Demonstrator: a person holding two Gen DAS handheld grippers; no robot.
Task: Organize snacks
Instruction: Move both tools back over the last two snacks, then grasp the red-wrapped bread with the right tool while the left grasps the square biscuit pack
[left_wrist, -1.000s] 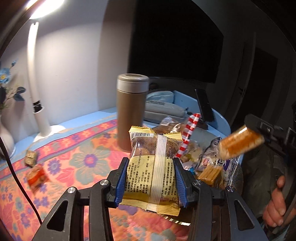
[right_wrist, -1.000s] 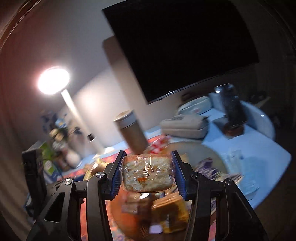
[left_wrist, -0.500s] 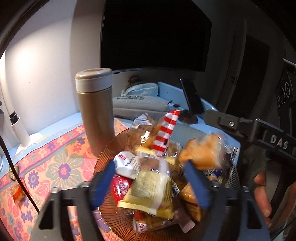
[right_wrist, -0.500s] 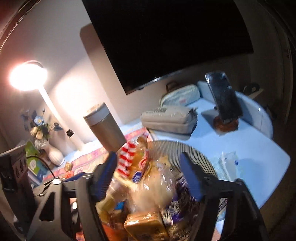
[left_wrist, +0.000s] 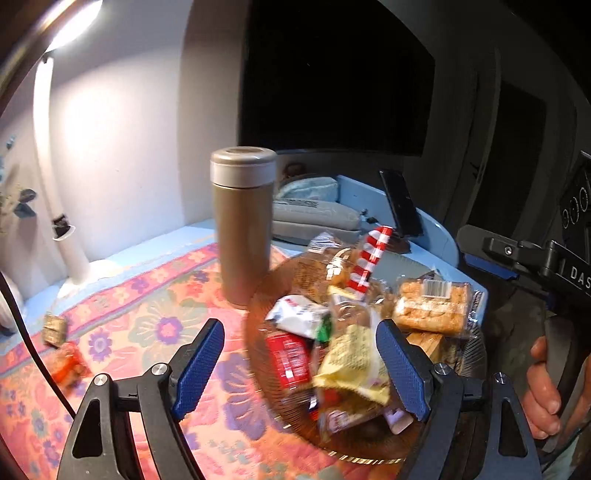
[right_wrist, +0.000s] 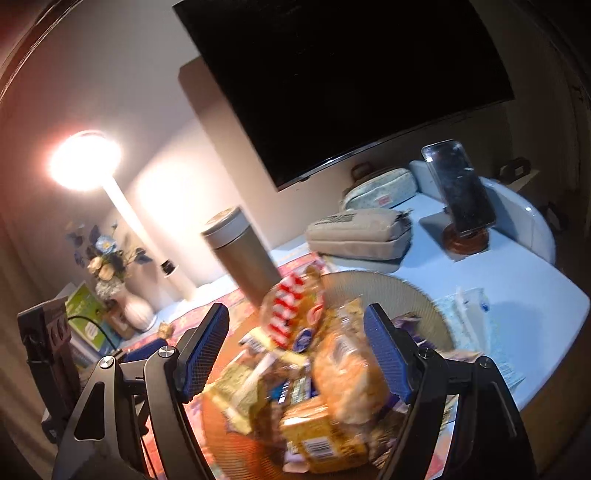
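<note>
An amber glass bowl (left_wrist: 258, 314) on the floral cloth is heaped with wrapped snacks. My left gripper (left_wrist: 301, 363) is open above its near side, with a yellow packet (left_wrist: 354, 363) lying in the bowl between the fingers. A clear-wrapped rice cracker (left_wrist: 430, 308) lies on the bowl's right side. My right gripper (right_wrist: 295, 350) is open and empty over the same bowl (right_wrist: 391, 288), above that cracker (right_wrist: 347, 373). A red-and-white striped packet (left_wrist: 371, 258) stands in the heap. Two loose snacks (left_wrist: 61, 347) lie on the cloth at far left.
A tall bronze flask (left_wrist: 243, 225) stands just behind the bowl. A white lamp (left_wrist: 59, 192), a flower vase (right_wrist: 129, 295), two pouches (right_wrist: 360, 236), a phone on a stand (right_wrist: 460, 195) and a tissue pack (right_wrist: 469, 306) are around.
Both grippers opened and let go: the yellow packet and the rice cracker dropped into the bowl. Both grippers now hang open over the bowl.
</note>
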